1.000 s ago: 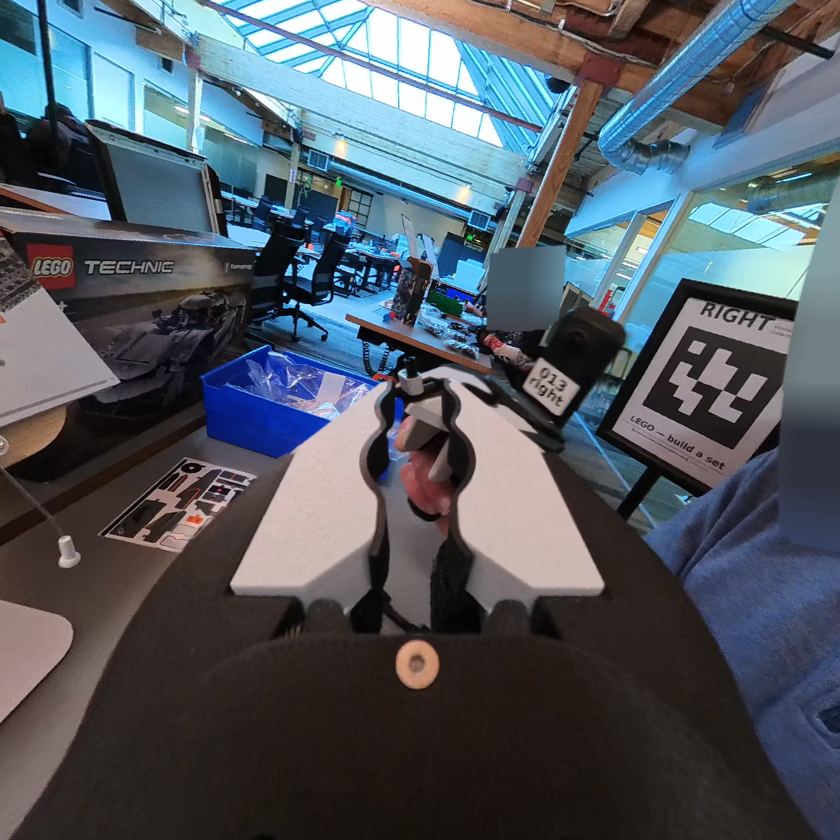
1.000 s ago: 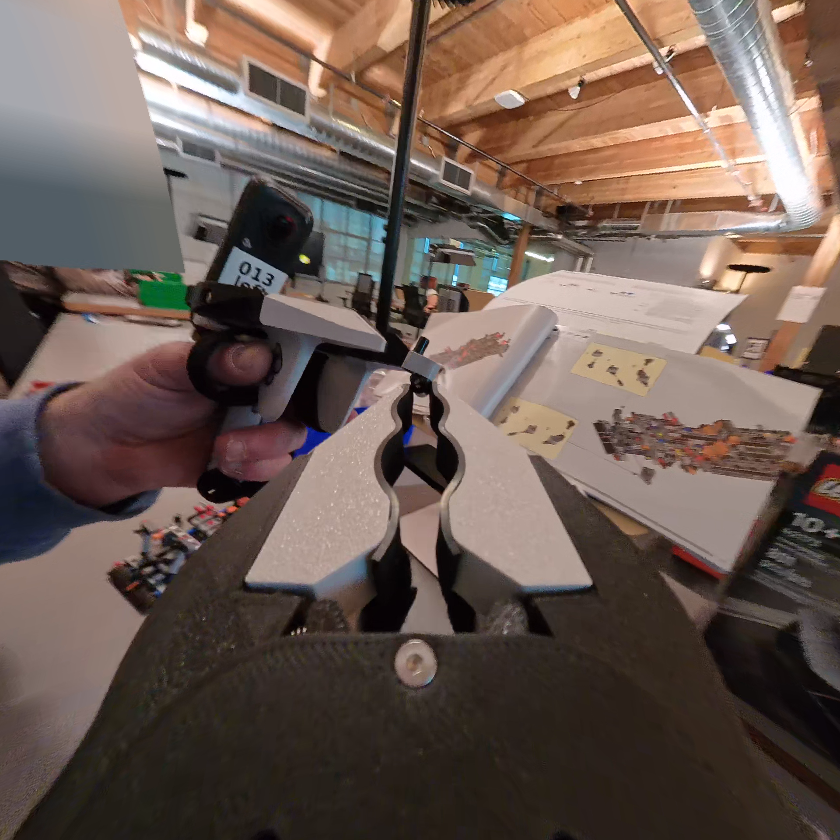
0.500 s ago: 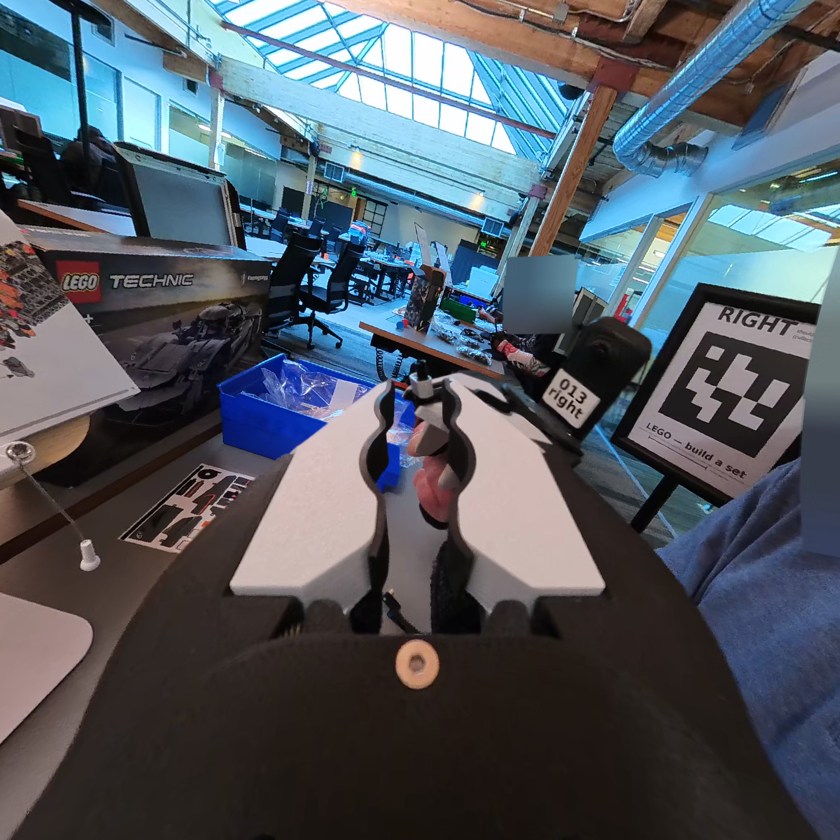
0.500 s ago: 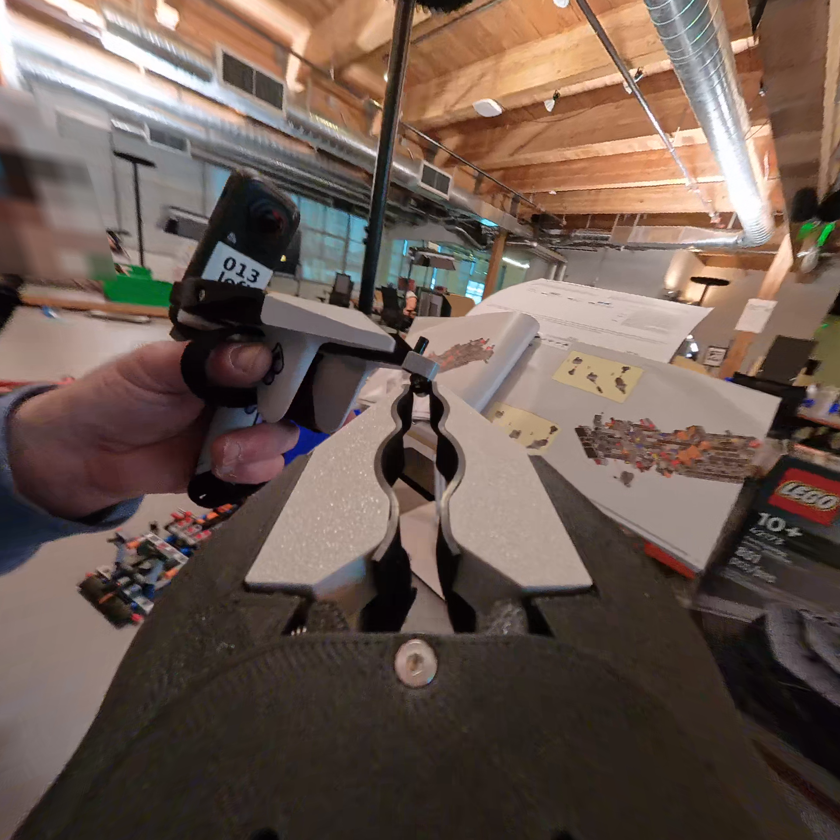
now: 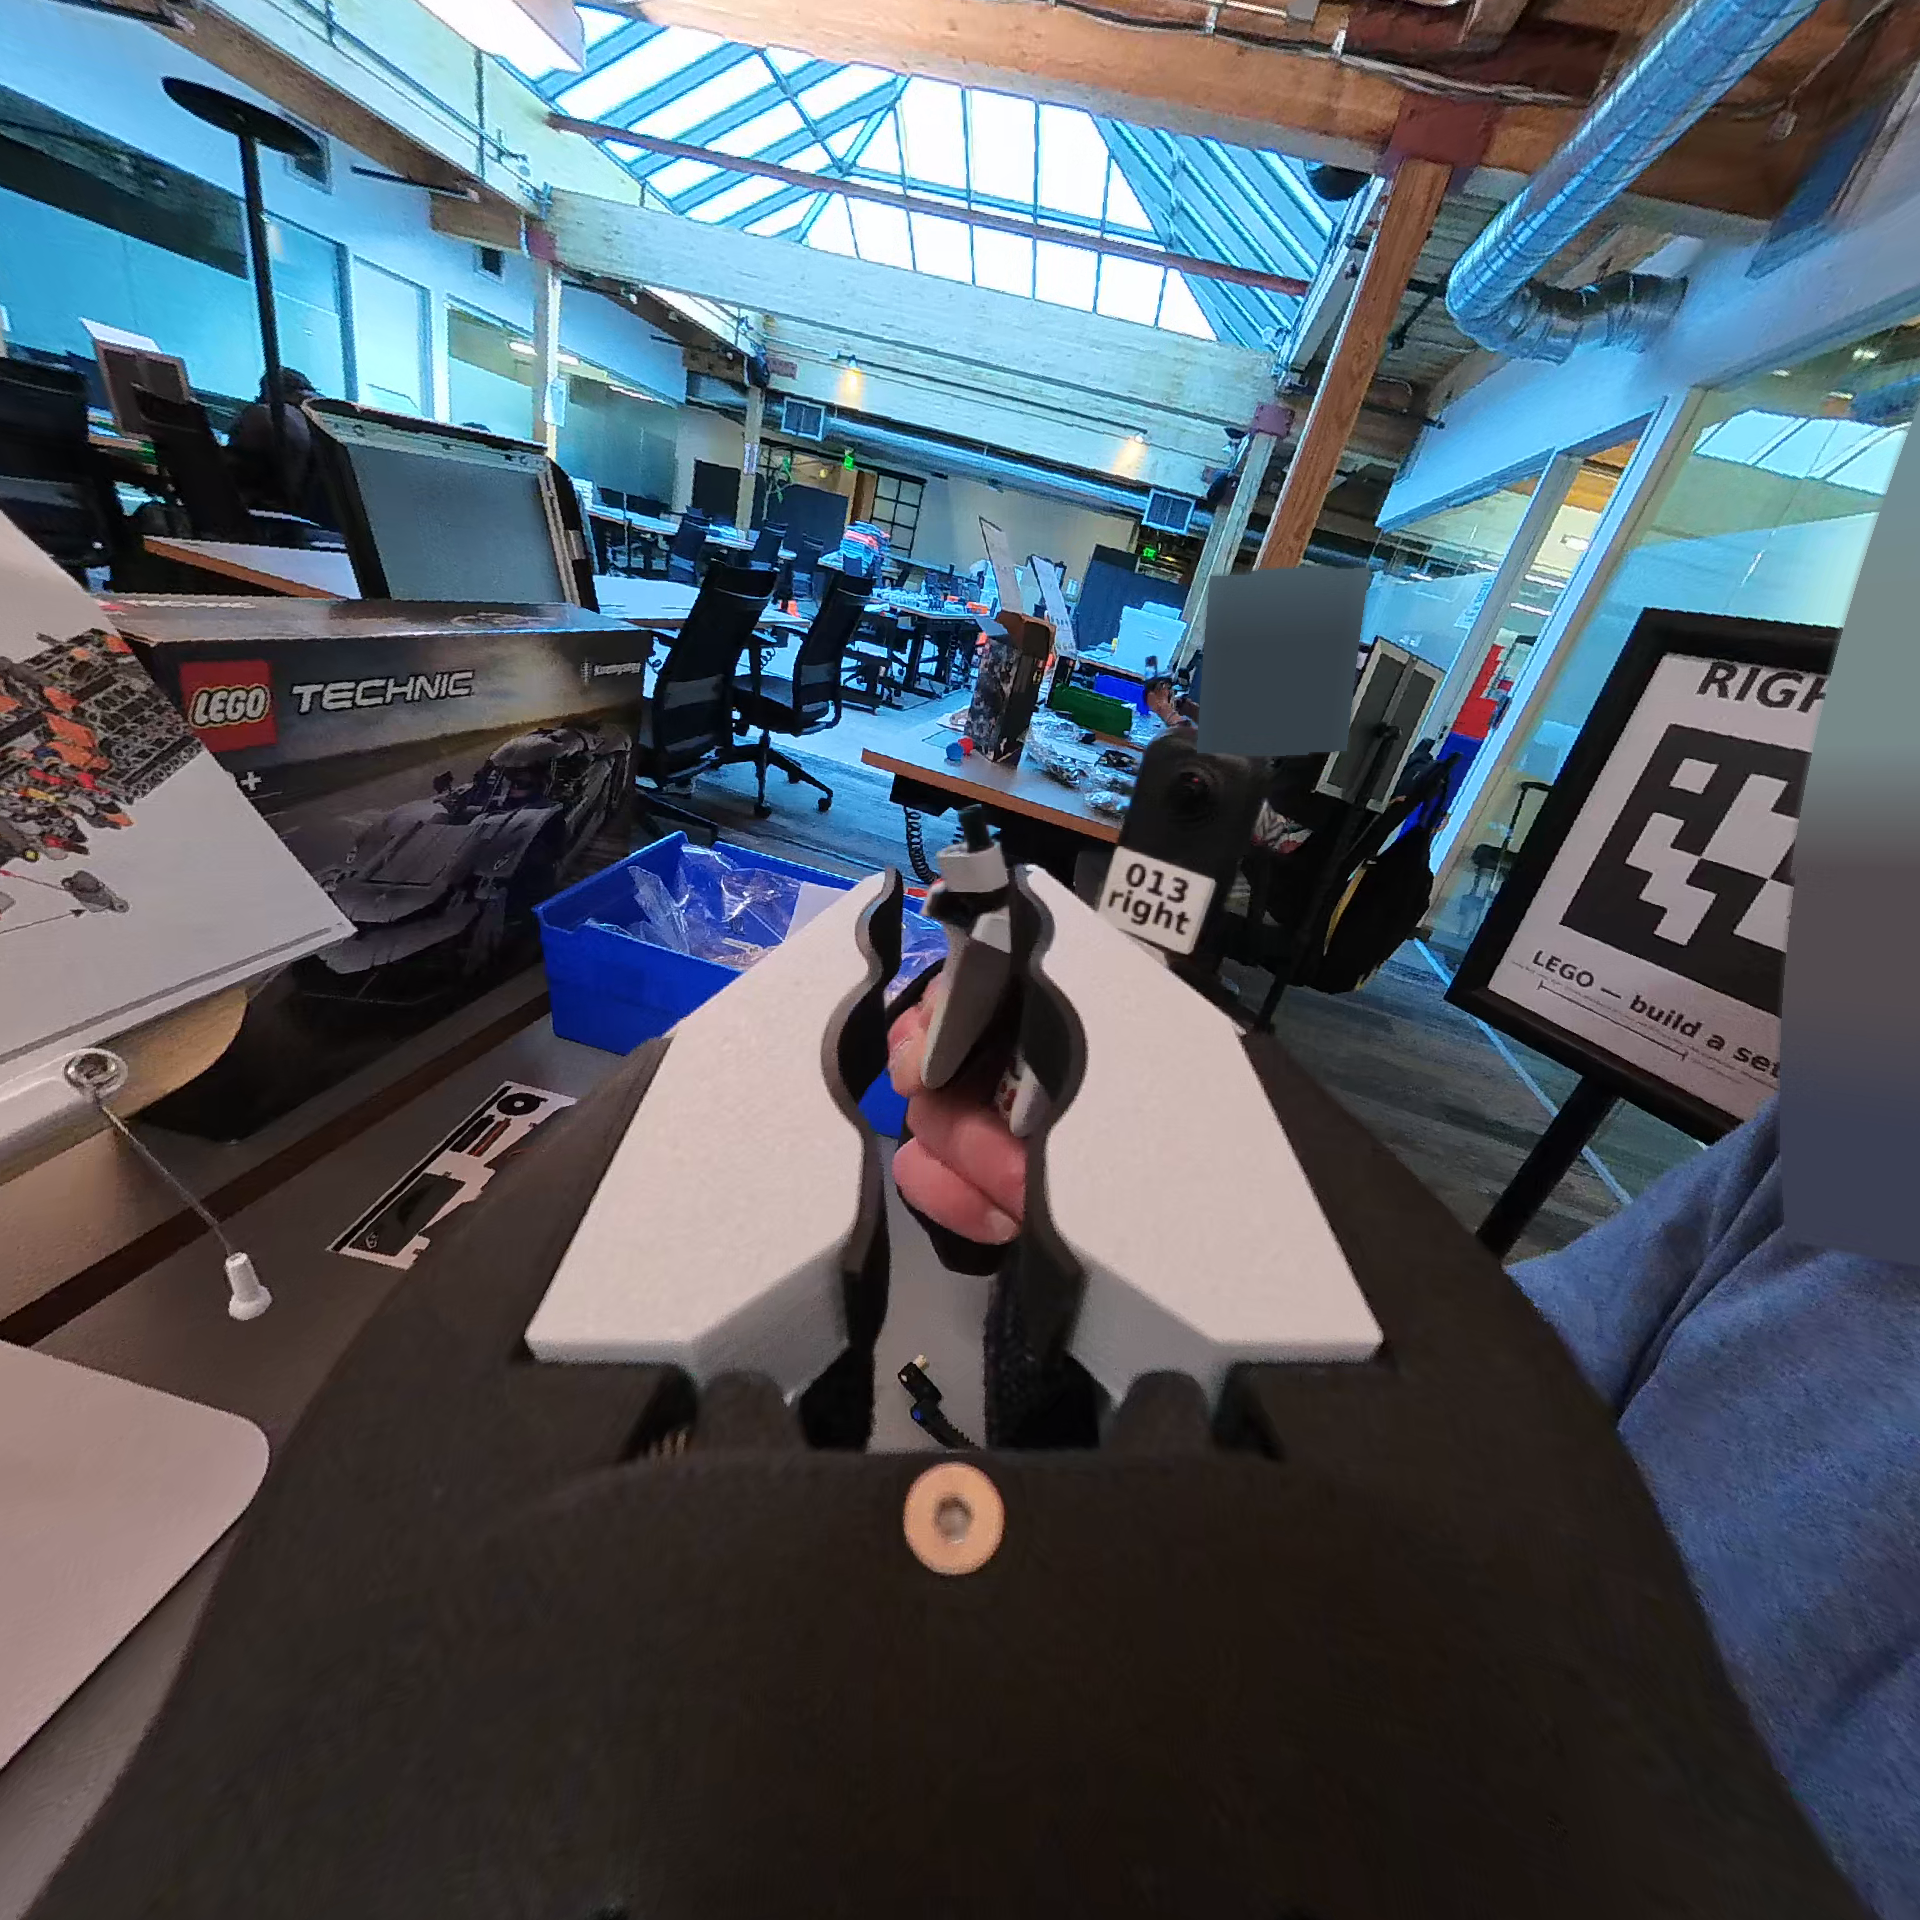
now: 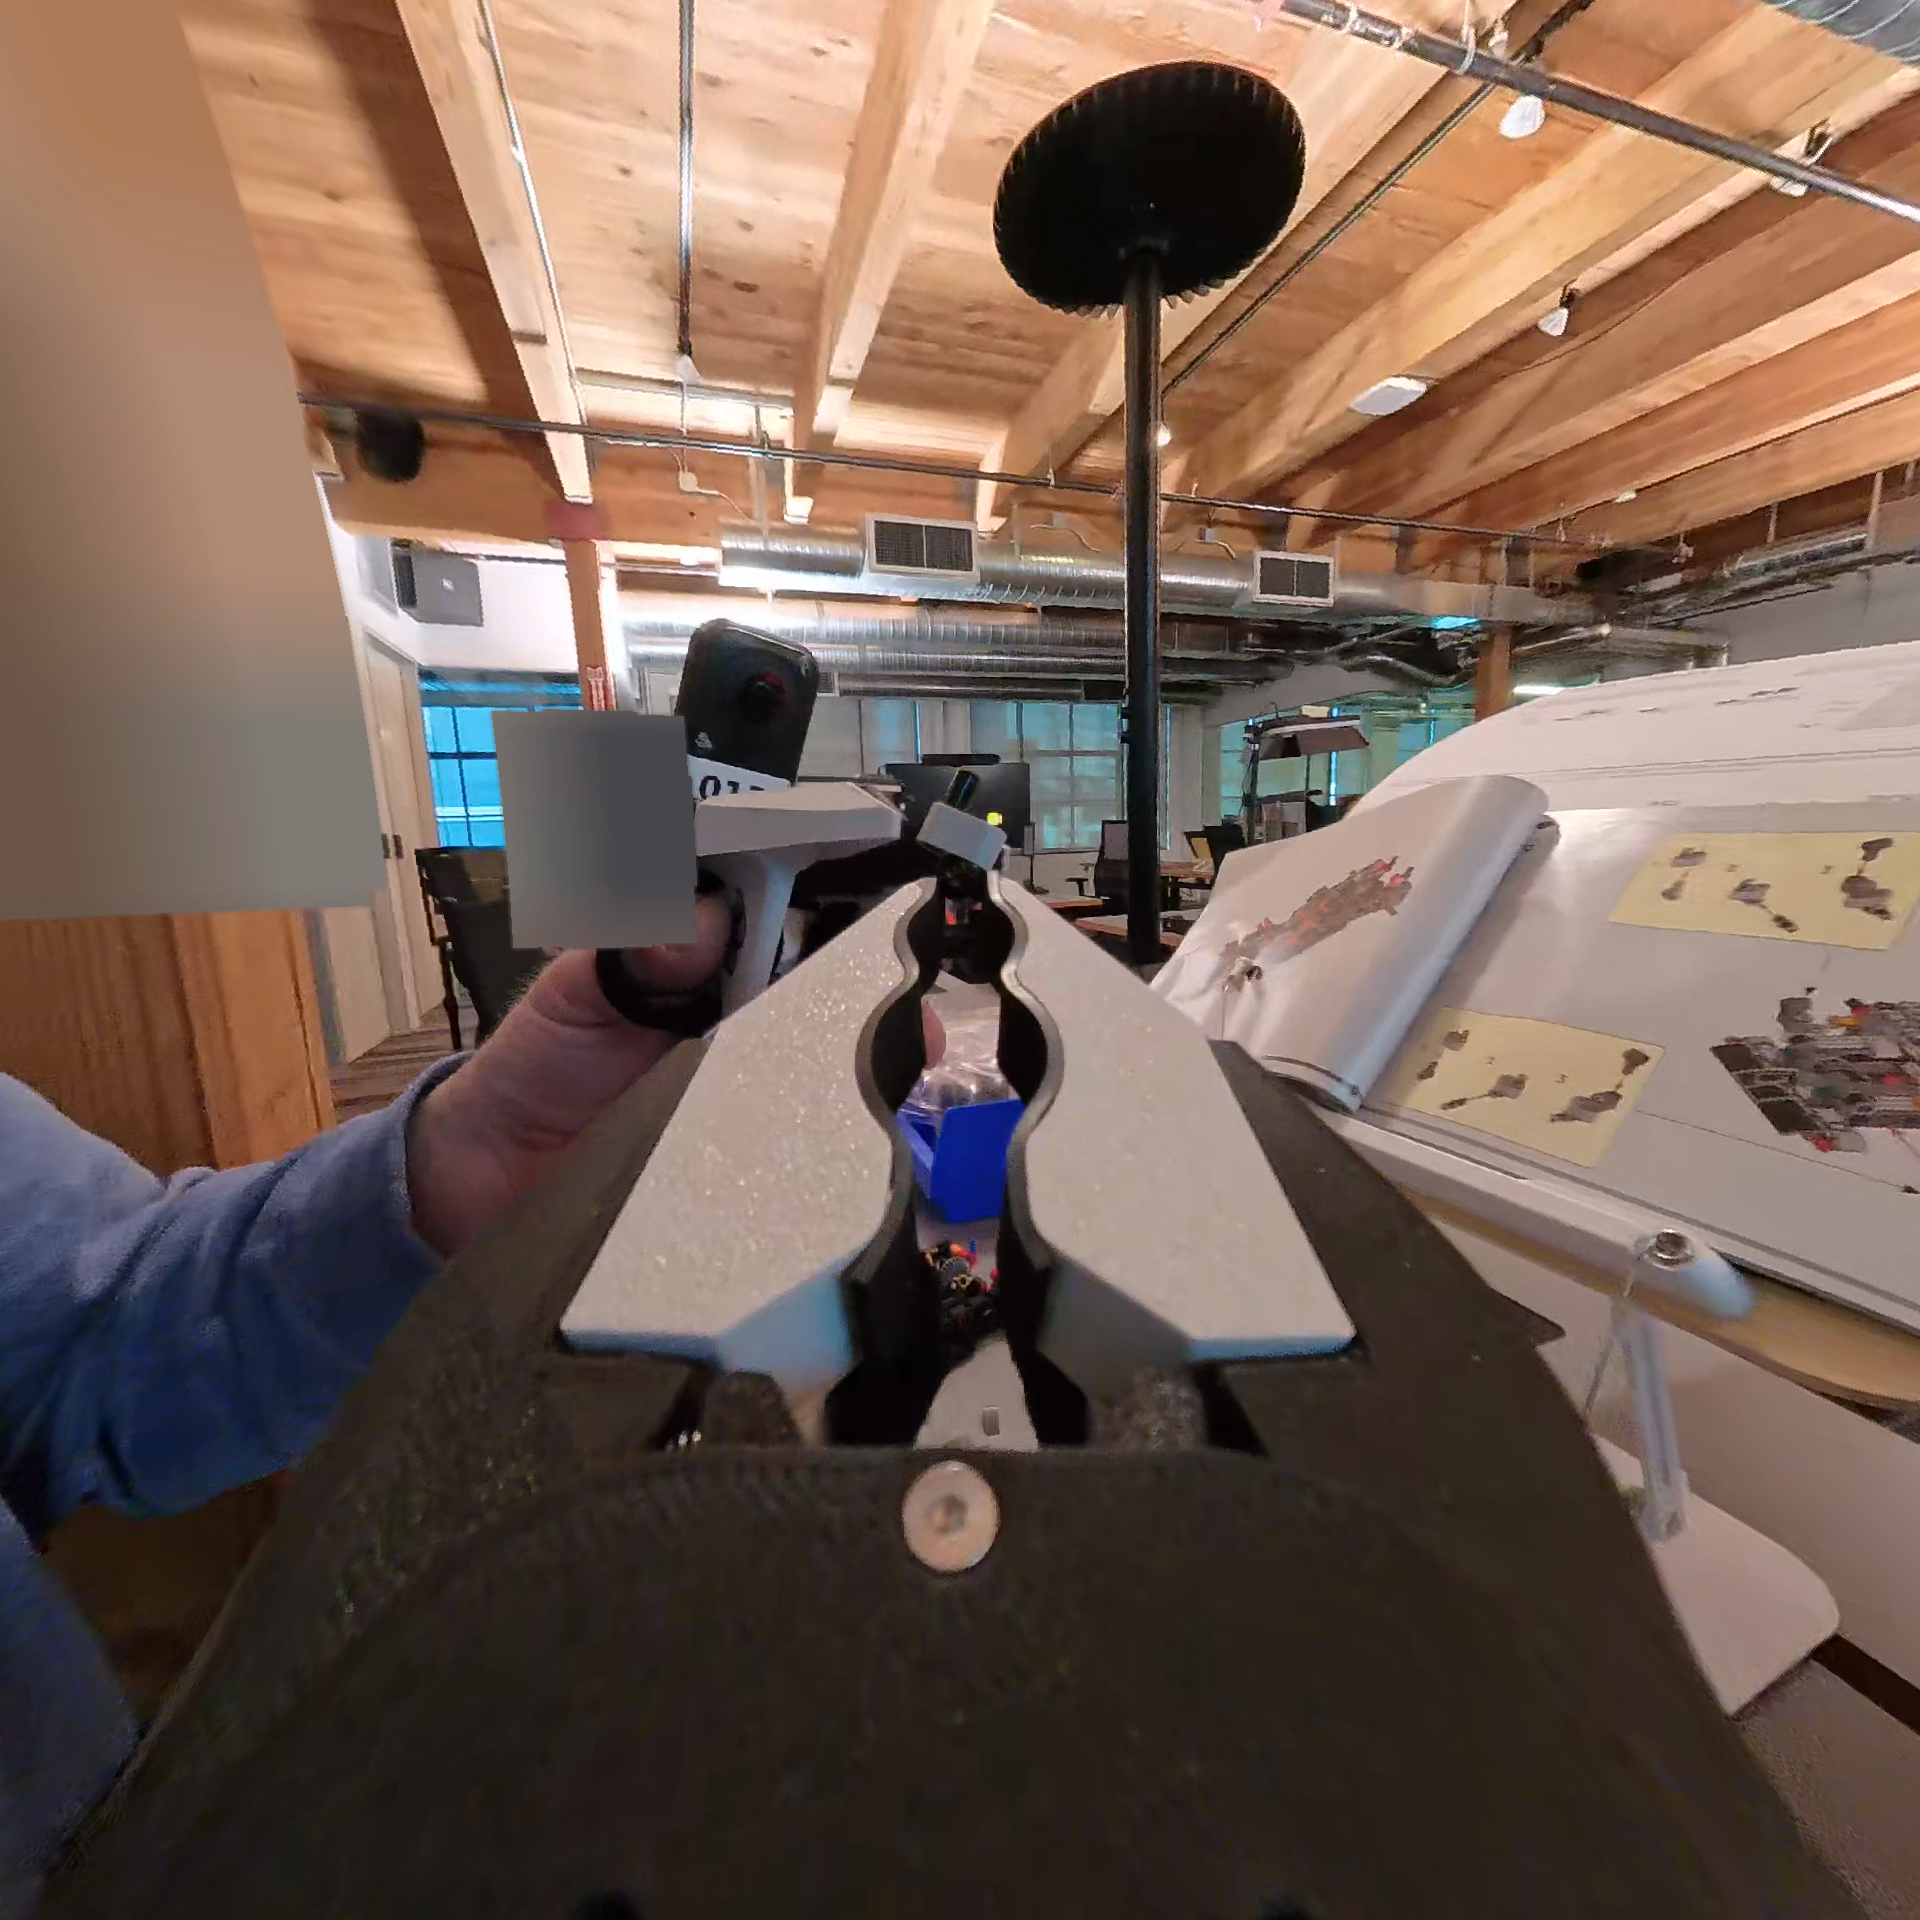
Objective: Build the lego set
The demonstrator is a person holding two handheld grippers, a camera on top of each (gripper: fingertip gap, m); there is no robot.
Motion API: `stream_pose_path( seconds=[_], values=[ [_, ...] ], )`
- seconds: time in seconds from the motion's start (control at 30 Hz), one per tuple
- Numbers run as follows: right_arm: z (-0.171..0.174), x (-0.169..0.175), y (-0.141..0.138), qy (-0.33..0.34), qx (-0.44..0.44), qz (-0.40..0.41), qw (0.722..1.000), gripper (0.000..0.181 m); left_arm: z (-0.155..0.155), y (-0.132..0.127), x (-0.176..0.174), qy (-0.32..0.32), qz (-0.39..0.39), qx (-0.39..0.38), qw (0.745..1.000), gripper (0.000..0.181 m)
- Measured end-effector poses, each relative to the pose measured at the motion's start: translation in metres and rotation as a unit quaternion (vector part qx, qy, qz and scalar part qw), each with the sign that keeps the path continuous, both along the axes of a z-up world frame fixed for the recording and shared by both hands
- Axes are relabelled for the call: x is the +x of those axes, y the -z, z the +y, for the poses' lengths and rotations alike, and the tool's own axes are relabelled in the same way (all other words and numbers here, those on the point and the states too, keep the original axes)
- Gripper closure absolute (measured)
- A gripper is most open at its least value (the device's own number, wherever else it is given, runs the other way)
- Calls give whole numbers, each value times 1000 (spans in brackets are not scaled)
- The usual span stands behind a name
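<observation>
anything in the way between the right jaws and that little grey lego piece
Nothing visible does. The grey lego piece sits right at the tips of the right gripper, and the left gripper meets it from the side.

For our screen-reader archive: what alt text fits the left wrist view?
The left gripper pinches a small grey piece with a black pin at its fingertips, meeting the right gripper. Behind sit a blue bin and a dark set box.

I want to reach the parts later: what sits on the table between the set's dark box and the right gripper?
In the left wrist view, a blue bin holding clear plastic bags stands between the box and the right gripper.
</observation>
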State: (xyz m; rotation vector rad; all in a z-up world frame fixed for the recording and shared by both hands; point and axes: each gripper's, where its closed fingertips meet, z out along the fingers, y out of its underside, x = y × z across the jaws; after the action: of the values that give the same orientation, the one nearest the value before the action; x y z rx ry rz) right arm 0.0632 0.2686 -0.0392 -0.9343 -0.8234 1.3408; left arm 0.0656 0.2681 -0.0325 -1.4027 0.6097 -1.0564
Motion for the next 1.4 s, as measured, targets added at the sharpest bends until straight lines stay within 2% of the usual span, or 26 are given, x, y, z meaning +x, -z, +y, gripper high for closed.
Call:
stream_pose_path(
  seconds=[0.33,0.63,1.0,1.4],
  values=[
    [-12,-4,6,-27,28,-16,999,178,-5,0,10,1,20,14,1000,166],
    [-12,-3,8,-45,17,-10,999,177,-7,1,12,10,18,20,1000,172],
    [-14,-5,8,-42,20,-13,999,178,-9,0,11,12,15,26,999,175],
    [-13,-3,7,-32,24,-12,999,178,-10,-2,-4,-12,16,32,999,169]
  ],
)
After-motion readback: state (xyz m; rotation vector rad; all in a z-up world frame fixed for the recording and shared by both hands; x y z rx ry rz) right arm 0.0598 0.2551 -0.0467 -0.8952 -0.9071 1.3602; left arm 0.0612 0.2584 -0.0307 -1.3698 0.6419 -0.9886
